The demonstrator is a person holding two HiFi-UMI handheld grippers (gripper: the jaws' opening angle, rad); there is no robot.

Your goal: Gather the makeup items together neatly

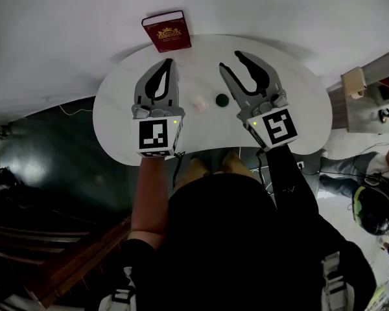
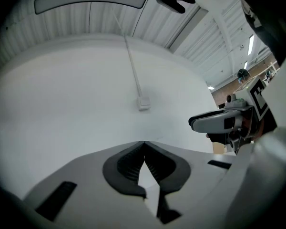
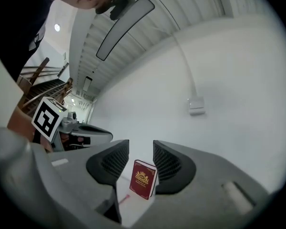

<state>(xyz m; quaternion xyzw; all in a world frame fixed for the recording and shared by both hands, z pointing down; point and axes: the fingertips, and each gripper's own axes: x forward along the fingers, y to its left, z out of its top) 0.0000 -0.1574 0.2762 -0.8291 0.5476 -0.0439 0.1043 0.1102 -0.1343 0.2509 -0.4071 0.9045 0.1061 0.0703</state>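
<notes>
White table (image 1: 117, 102) holds dark red box (image 1: 166, 31), pale round item (image 1: 199, 103), dark green disc (image 1: 222, 100). Left gripper (image 1: 168, 62) closed empty, right gripper (image 1: 232, 60) parted empty; probably best to centre its jaws round box before squeezing.

A white, round-edged tabletop (image 1: 120, 112) fills the head view's upper middle. Dark wooden steps (image 1: 58, 258) lie lower left. A small white wall plate (image 2: 143, 102) sits mid-frame.

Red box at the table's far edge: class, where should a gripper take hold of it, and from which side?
Probably its two narrow sides, upper half, approaching level from the near side: the red box stands upright with its broad printed face towards the open right gripper.
</notes>
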